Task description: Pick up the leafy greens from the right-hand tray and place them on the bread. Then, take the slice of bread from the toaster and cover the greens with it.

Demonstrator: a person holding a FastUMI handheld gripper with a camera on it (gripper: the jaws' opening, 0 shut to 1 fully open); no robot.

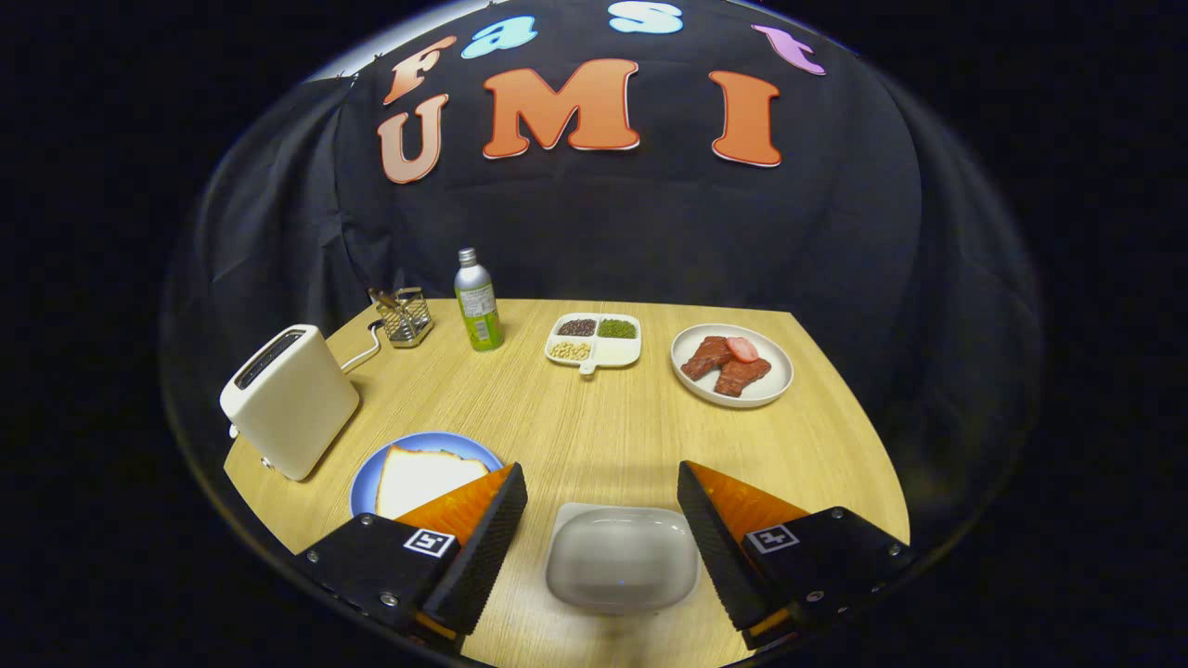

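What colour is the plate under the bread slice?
Blue plate, seen in the gripper view beside the open hand-held gripper.

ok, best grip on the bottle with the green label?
Probably the bottle body, mid-height, approached level from the front: it stands upright, round, with gaps to the wire basket and divided dish. Gripper is open, straddling a shallow tray.
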